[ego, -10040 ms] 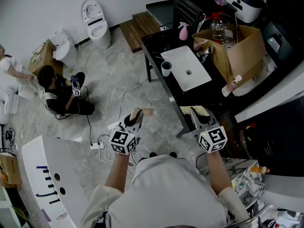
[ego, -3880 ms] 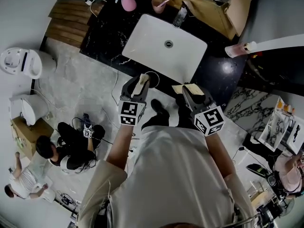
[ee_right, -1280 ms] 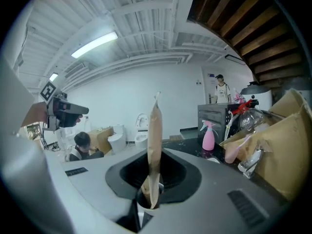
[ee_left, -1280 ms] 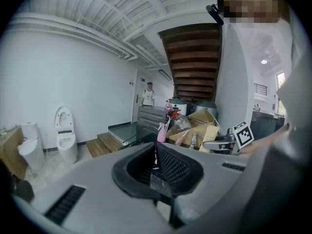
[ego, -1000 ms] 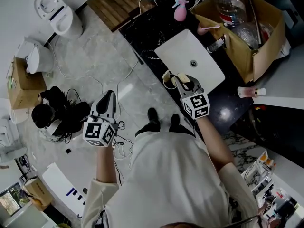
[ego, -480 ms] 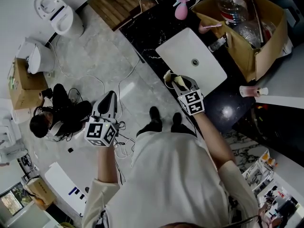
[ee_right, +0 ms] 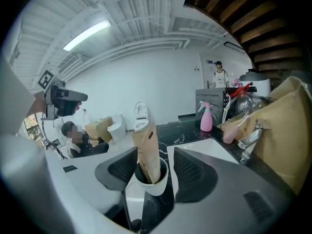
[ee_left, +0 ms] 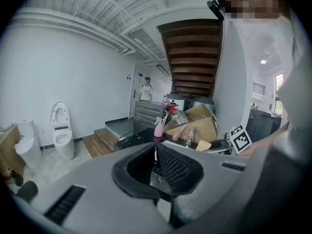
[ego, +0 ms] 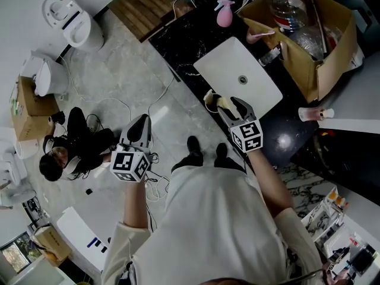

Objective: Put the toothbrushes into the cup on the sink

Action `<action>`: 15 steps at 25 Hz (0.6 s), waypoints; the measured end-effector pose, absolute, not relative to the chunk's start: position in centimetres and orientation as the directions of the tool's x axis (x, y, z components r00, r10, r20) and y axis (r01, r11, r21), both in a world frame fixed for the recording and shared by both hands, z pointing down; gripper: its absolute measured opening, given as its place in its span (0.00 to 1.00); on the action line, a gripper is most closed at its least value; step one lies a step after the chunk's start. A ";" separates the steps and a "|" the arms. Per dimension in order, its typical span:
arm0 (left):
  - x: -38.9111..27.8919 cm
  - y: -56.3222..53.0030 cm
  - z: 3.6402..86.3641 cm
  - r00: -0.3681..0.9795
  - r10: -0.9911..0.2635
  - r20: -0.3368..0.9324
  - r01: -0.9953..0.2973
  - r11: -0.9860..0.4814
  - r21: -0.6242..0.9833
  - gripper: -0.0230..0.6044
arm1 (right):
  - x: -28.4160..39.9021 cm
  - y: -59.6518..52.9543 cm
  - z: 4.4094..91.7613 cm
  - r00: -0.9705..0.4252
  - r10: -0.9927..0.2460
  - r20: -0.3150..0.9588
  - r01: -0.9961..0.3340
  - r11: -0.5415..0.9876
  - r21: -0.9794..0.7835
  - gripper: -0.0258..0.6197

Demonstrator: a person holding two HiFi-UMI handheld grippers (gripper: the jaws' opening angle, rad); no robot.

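A white cup (ee_right: 152,180) stands on the black counter at the sink's near corner, with a brown paper toothbrush pack (ee_right: 148,152) upright in it. My right gripper (ee_right: 155,154) straddles the cup. Its jaws are opening, and the pads stand clear of the pack on both sides. From the head view the cup (ego: 209,98) and my right gripper (ego: 230,105) sit by the white sink (ego: 228,64). Out over the floor to the left, my left gripper (ego: 141,126) is shut and empty. Its own view shows the pads (ee_left: 157,155) closed together.
A pink spray bottle (ego: 223,13) stands on the counter behind the sink, and a faucet (ego: 271,54) and an open cardboard box (ego: 332,46) lie to its right. A person (ego: 65,153) sits on the floor among cables, near toilets (ego: 74,19).
My right gripper's jaws have spread wide and let go of the paper pack, which stays standing in the cup. The left gripper drifted slightly right. The person on the floor shifted.
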State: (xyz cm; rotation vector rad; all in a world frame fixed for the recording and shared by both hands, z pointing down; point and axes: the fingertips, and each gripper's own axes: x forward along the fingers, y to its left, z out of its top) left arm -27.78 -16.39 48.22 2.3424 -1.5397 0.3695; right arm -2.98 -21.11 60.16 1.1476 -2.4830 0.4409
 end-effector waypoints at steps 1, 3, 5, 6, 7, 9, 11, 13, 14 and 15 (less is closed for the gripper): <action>-27.5 -16.5 48.2 0.395 -0.837 0.378 -0.917 -0.381 0.117 0.07 | -2.7 -20.8 59.5 -0.601 -0.668 0.440 -0.777 0.616 -0.127 0.43; -26.9 -16.8 48.2 0.410 -0.831 0.375 -0.910 -0.397 0.115 0.07 | -2.1 -20.4 58.3 -0.598 -0.685 0.416 -0.784 0.609 -0.125 0.39; -26.1 -17.1 48.2 0.425 -0.825 0.372 -0.903 -0.414 0.115 0.07 | -1.3 -20.1 57.1 -0.590 -0.704 0.395 -0.793 0.597 -0.121 0.37; -25.8 -17.2 48.1 0.433 -0.822 0.370 -0.899 -0.422 0.116 0.07 | -0.9 -20.0 56.4 -0.584 -0.714 0.386 -0.799 0.589 -0.119 0.34; -25.4 -17.3 48.0 0.441 -0.819 0.367 -0.895 -0.431 0.115 0.07 | -0.4 -19.8 55.8 -0.577 -0.724 0.377 -0.806 0.581 -0.119 0.33; -24.7 -17.5 47.8 0.456 -0.814 0.360 -0.887 -0.448 0.112 0.07 | 0.4 -19.5 54.5 -0.564 -0.741 0.364 -0.817 0.564 -0.117 0.29; -24.1 -17.8 47.5 0.470 -0.809 0.352 -0.879 -0.463 0.109 0.07 | 1.2 -19.1 53.4 -0.552 -0.754 0.357 -0.826 0.552 -0.113 0.24; -23.5 -18.0 47.3 0.484 -0.805 0.344 -0.872 -0.478 0.107 0.07 | 1.9 -18.8 52.6 -0.542 -0.762 0.354 -0.833 0.543 -0.108 0.19; -23.2 -18.1 47.1 0.489 -0.803 0.341 -0.868 -0.485 0.105 0.07 | 2.2 -18.5 52.2 -0.540 -0.764 0.353 -0.834 0.541 -0.107 0.18; -22.9 -18.2 47.0 0.494 -0.801 0.338 -0.865 -0.491 0.102 0.07 | 2.4 -18.3 51.7 -0.540 -0.765 0.350 -0.834 0.541 -0.105 0.17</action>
